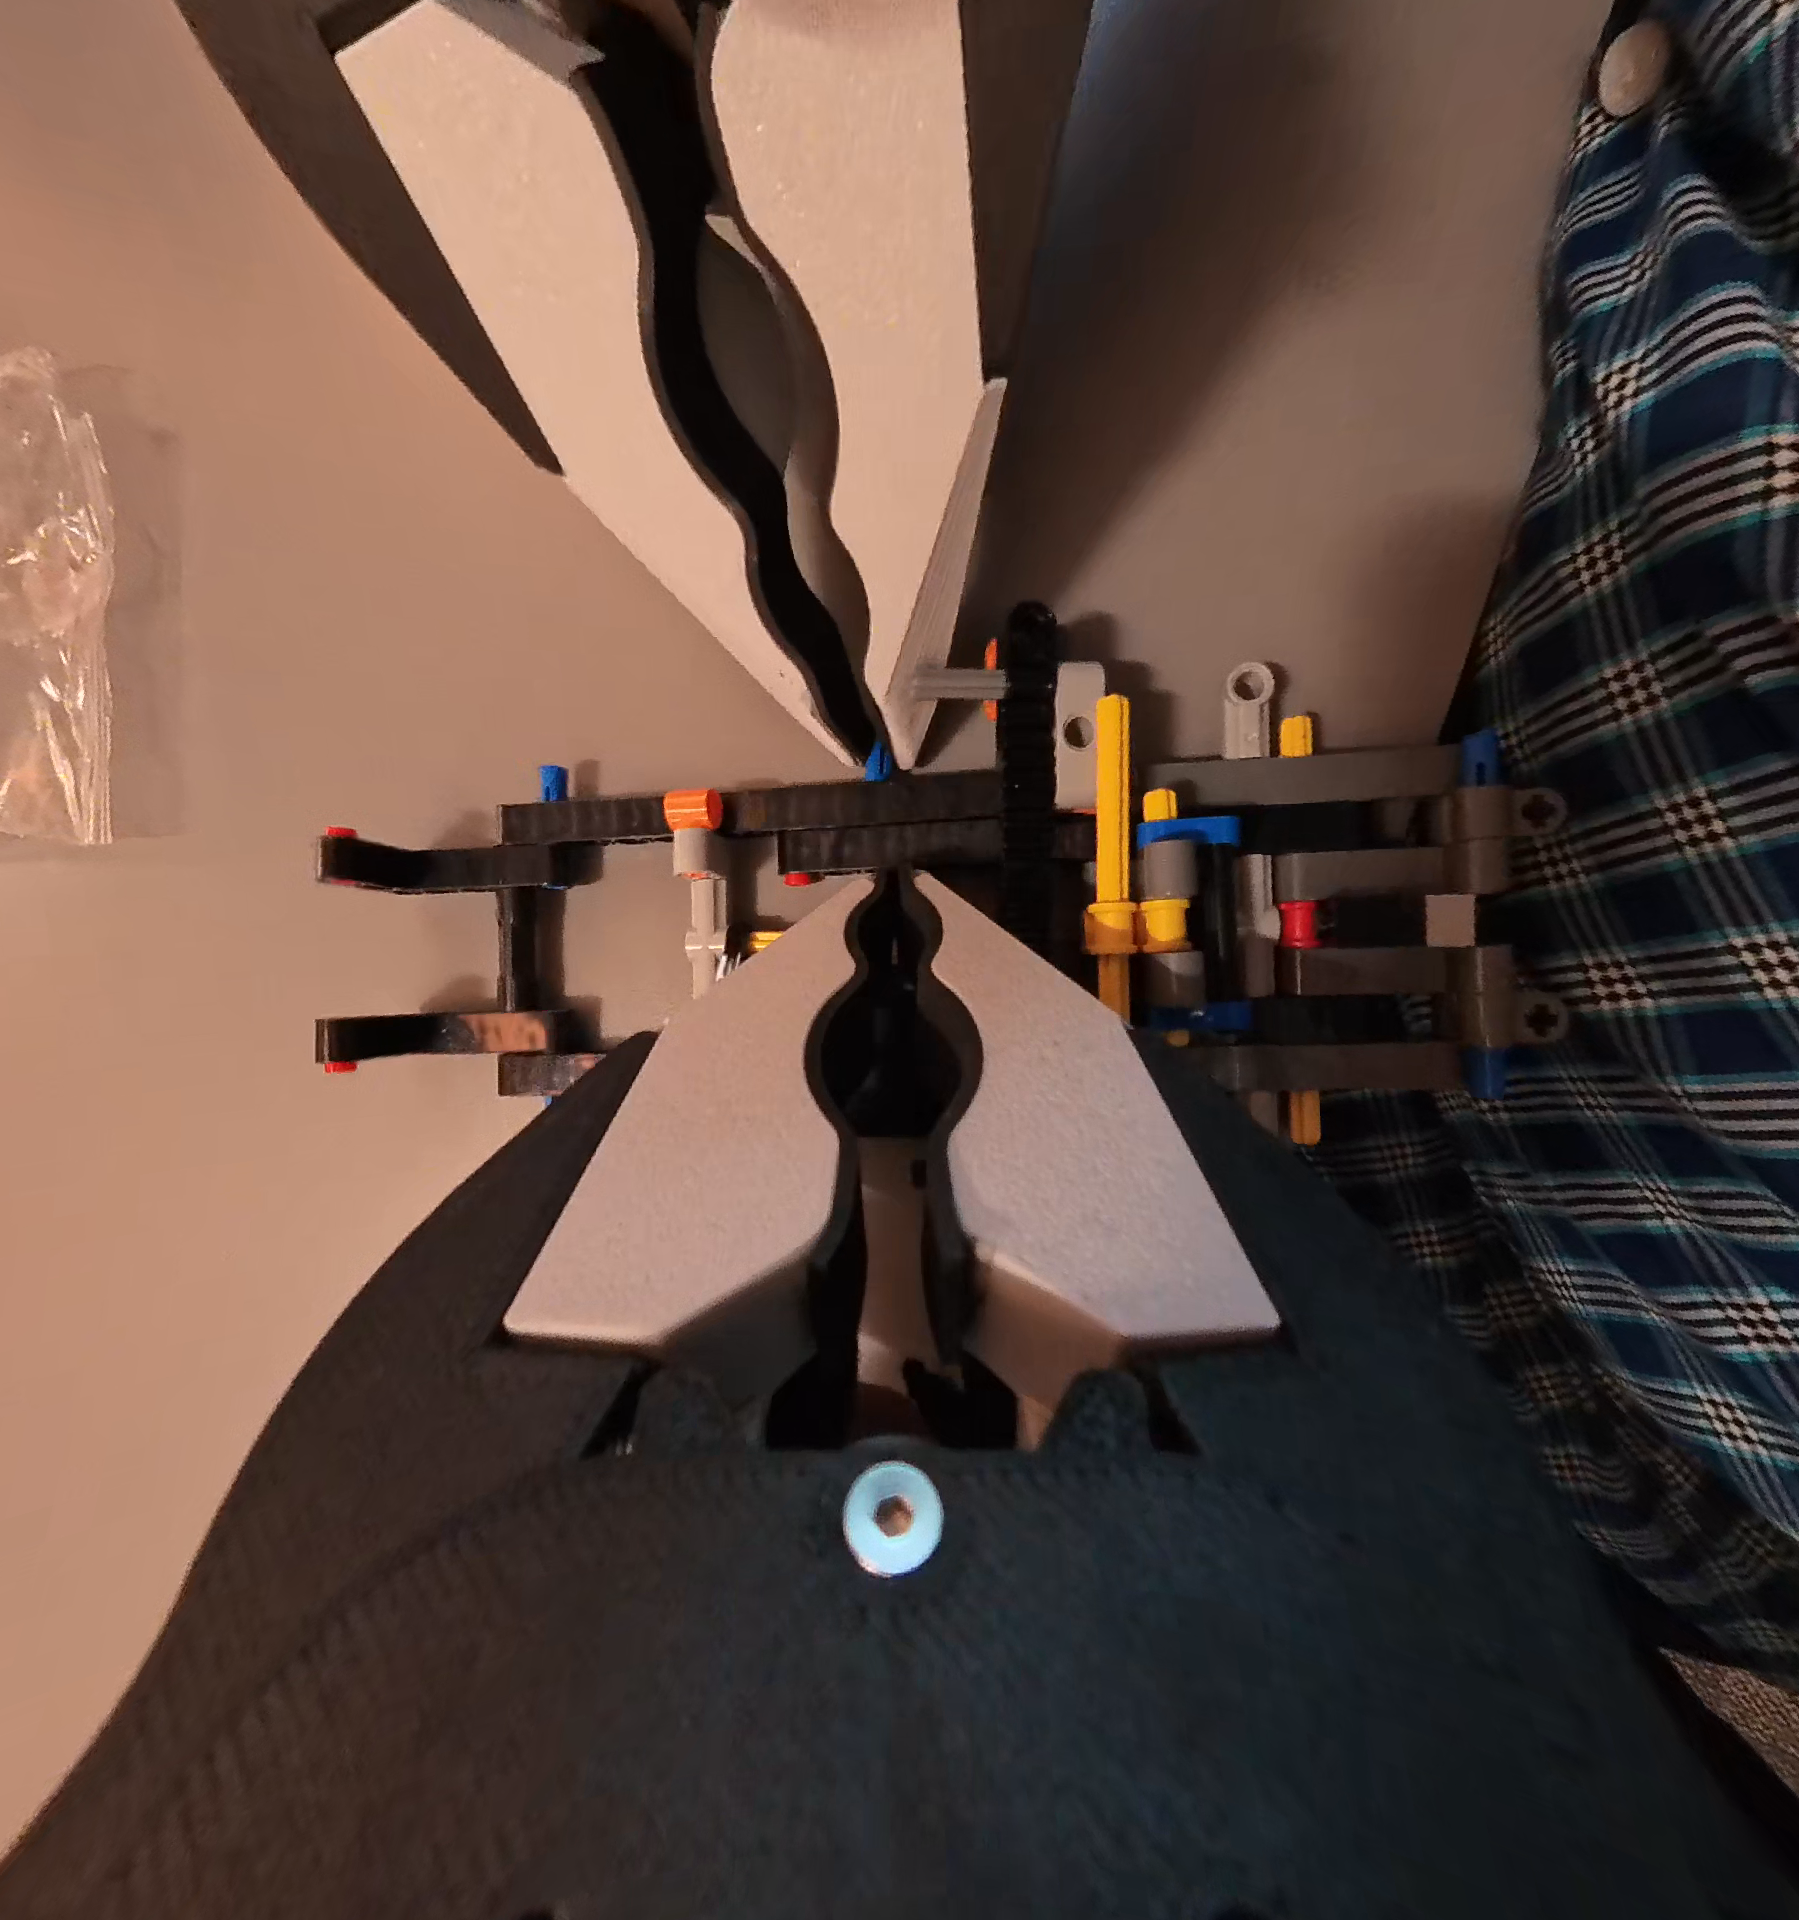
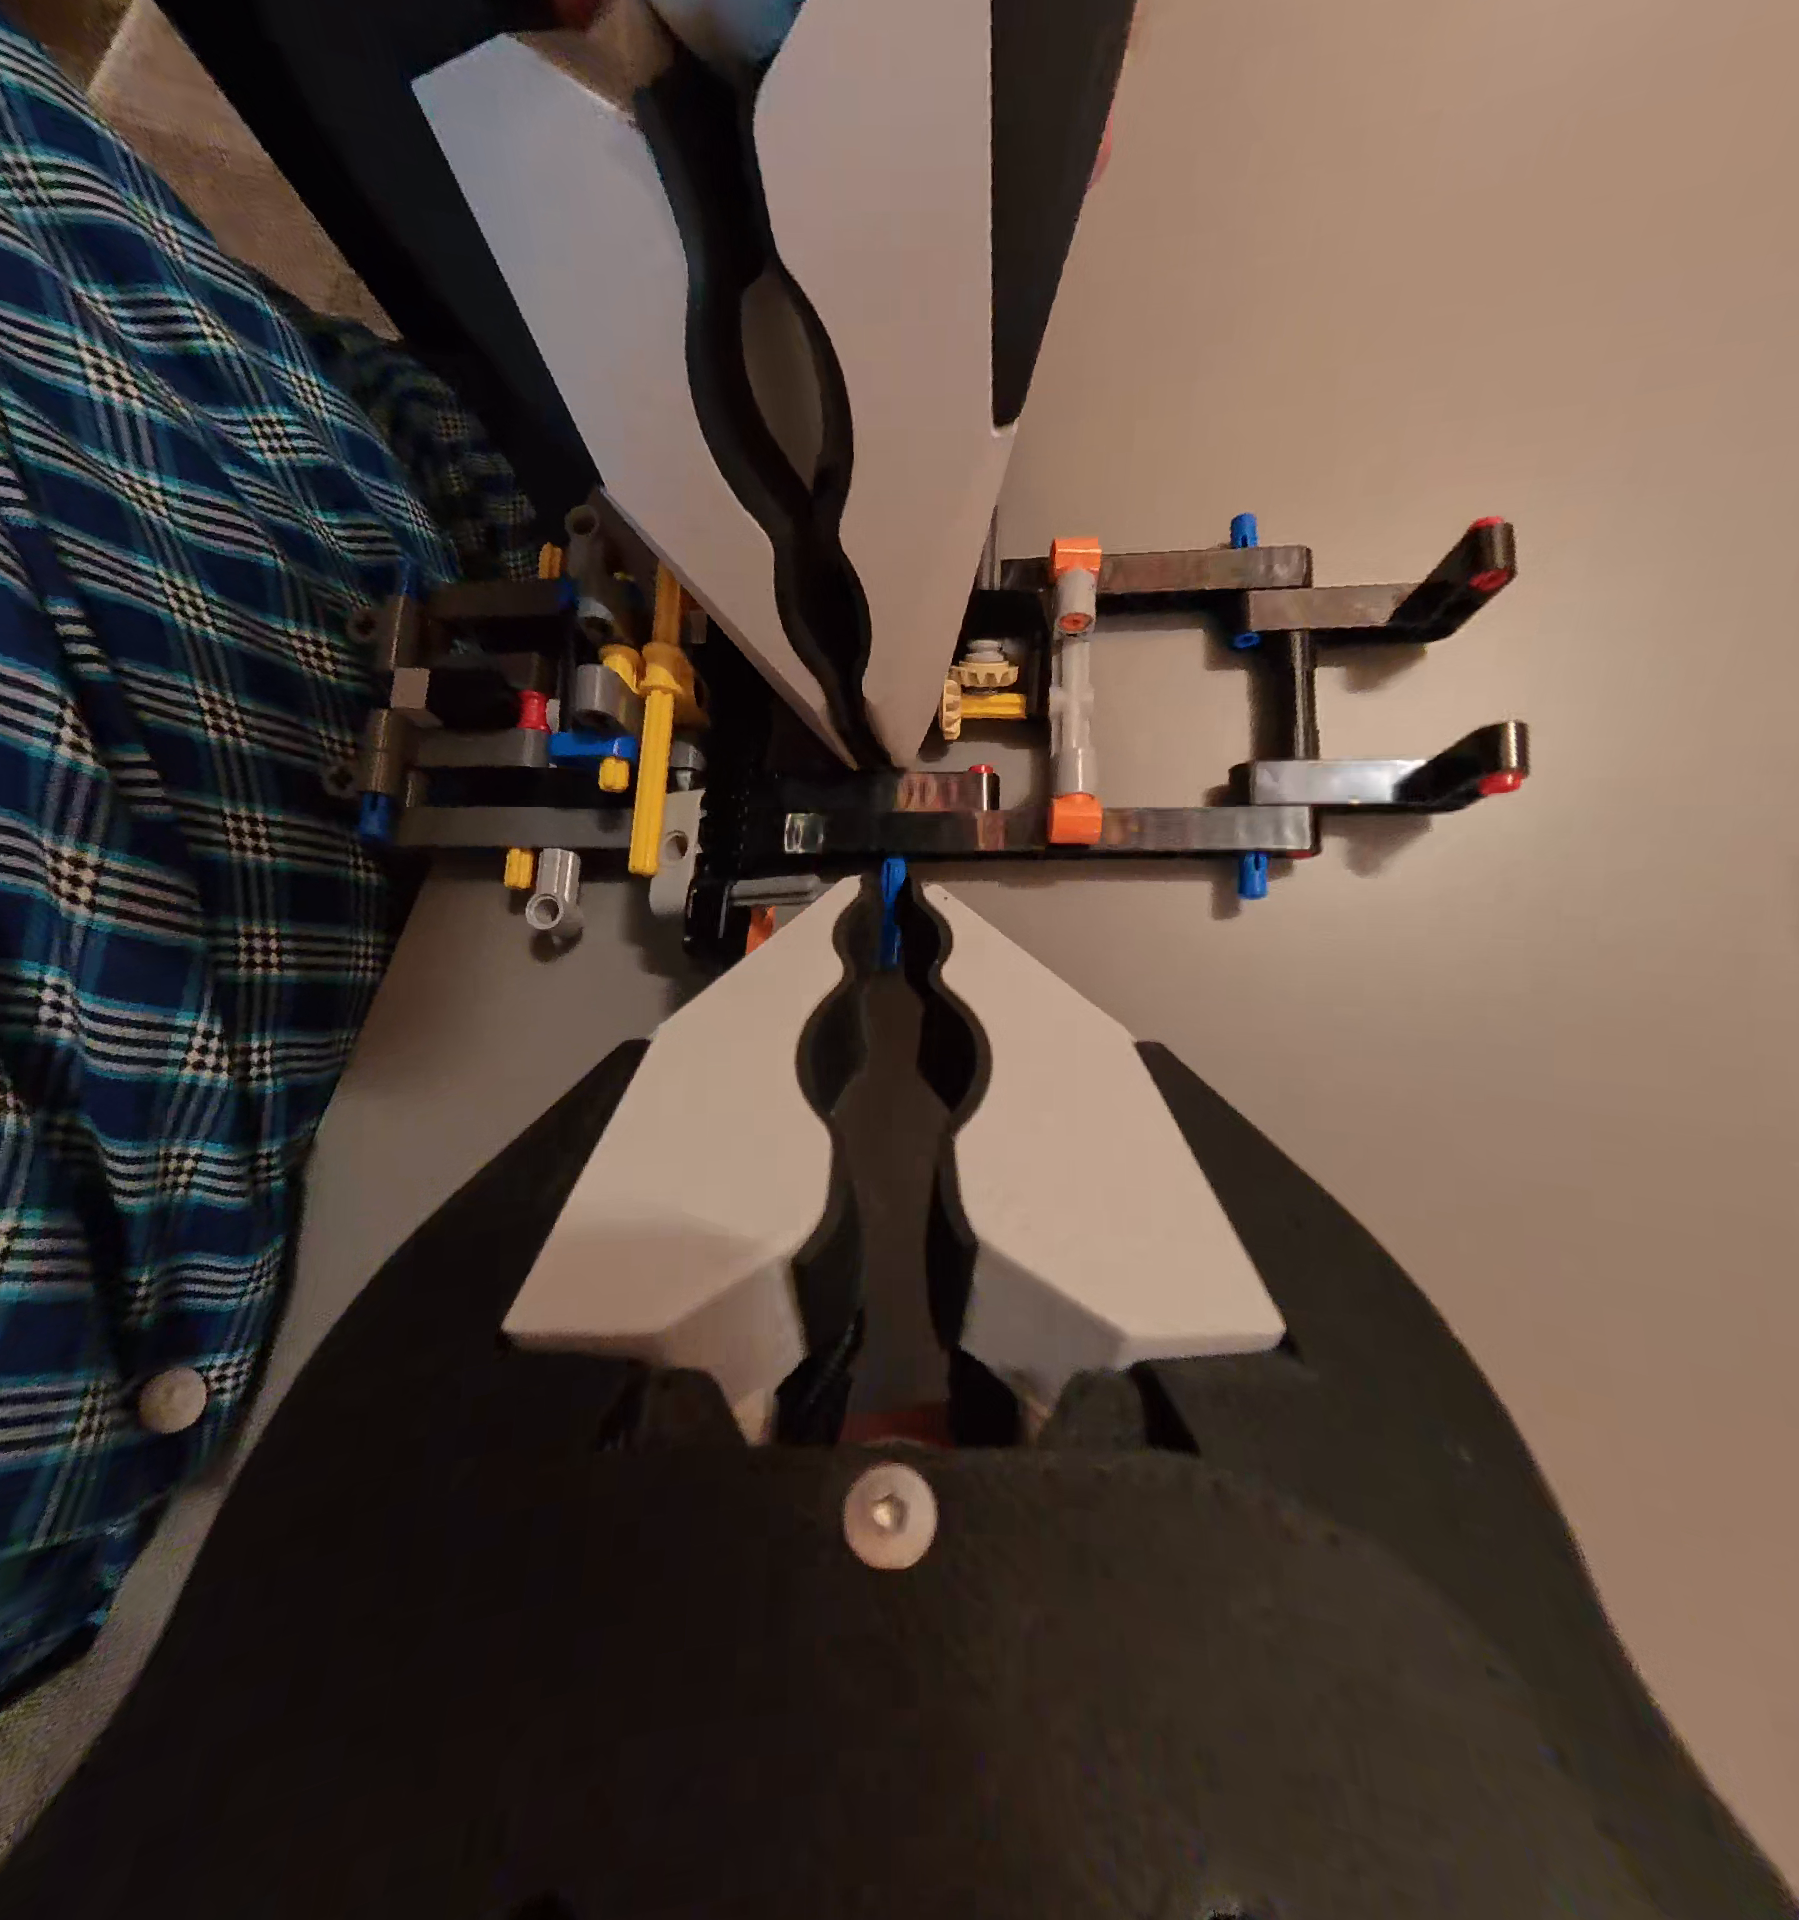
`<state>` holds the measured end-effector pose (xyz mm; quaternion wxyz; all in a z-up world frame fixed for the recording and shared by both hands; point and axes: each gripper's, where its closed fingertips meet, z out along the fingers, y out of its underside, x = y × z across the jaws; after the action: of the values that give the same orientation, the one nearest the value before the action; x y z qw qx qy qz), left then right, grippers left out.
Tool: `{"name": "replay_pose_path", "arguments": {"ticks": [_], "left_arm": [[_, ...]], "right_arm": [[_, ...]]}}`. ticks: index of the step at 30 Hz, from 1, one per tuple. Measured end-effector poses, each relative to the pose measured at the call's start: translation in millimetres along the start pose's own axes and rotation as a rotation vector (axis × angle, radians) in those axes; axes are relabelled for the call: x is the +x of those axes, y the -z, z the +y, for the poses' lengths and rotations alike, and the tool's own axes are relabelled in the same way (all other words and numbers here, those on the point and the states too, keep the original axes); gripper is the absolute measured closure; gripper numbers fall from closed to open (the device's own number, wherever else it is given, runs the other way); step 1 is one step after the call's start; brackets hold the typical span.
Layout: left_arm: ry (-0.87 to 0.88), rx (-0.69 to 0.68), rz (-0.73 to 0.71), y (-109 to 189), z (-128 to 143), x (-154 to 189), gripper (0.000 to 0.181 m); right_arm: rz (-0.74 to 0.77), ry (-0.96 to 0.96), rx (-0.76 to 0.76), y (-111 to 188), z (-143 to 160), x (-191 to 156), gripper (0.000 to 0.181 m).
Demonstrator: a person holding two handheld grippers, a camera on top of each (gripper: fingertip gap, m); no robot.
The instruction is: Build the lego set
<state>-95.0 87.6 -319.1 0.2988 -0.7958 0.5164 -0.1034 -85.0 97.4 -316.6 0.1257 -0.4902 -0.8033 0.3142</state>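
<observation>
The lego model point(image 1: 843, 816), a flat frame of black and grey beams with yellow axles, orange connectors and blue pins, lies on the tan table. It also shows in the right wrist view point(image 2: 1134, 826). My left gripper point(image 1: 900, 881) is shut, with its tips clamped on a black long beam point(image 1: 853, 852) at the frame's middle. My right gripper point(image 2: 890, 888) is shut on a blue pin point(image 2: 890, 914). The pin's end touches the outer side of the opposite black beam point(image 2: 978, 831). Both grippers face each other across the frame.
A crumpled clear plastic bag point(image 1: 22, 603) lies on the table to the left. A person's blue plaid shirt point(image 1: 1705, 727) is close against the model's grey end, also seen in the right wrist view point(image 2: 95, 727). Another blue pin point(image 2: 1253, 873) sticks out of the same beam.
</observation>
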Motion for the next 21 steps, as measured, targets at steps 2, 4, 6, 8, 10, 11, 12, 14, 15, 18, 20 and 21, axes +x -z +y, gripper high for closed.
{"name": "replay_pose_path", "arguments": {"ticks": [2,4,6,8,10,11,12,14,15,18,20,21], "left_arm": [[-0.005,-0.002,-0.001,0.0,-0.2,0.0,0.181],[-0.002,-0.006,0.004,0.0,-0.3,0.0,0.181],[-0.005,-0.008,0.0,0.2,-0.1,0.0,0.181],[-0.001,-0.004,0.001,0.4,-0.1,-0.1,0.181],[-0.006,-0.003,0.0,0.4,0.0,-0.4,0.181],[-0.007,0.006,-0.002,-0.2,-1.0,-0.5,0.181],[-0.006,0.013,-0.003,-1.1,-2.3,-0.4,0.181],[-0.021,0.006,-0.006,-2.1,-3.9,-0.3,0.181],[-0.02,0.004,-0.006,-2.2,-4.0,-0.5,0.181],[-0.014,0.008,-0.011,-2.0,-4.0,-0.5,0.181],[-0.015,0.002,-0.009,-2.1,-4.0,-0.5,0.181],[-0.012,0.004,-0.007,-2.1,-3.9,-0.5,0.181]], "right_arm": [[-0.01,0.022,-0.018,-0.4,-0.4,0.1,0.181],[-0.026,0.042,-0.037,-2.3,-2.3,-0.5,0.181],[-0.026,0.033,-0.023,-2.3,-2.5,-0.4,0.181],[-0.016,0.0,0.014,-2.0,-2.7,-0.6,0.181],[-0.013,-0.034,0.047,0.2,-3.0,-2.0,0.18],[-0.011,-0.048,0.058,2.8,-3.2,-1.8,0.18],[0.0,-0.05,0.063,4.7,-1.6,0.0,0.176],[-0.007,-0.057,0.071,8.0,2.5,-1.9,0.176],[-0.005,-0.053,0.067,9.7,5.5,-3.0,0.172],[0.011,-0.071,0.09,14.2,10.8,-2.4,0.177],[0.04,-0.058,0.092,12.4,11.1,-0.9,0.178],[0.046,-0.054,0.095,12.6,10.5,-1.3,0.179]]}}
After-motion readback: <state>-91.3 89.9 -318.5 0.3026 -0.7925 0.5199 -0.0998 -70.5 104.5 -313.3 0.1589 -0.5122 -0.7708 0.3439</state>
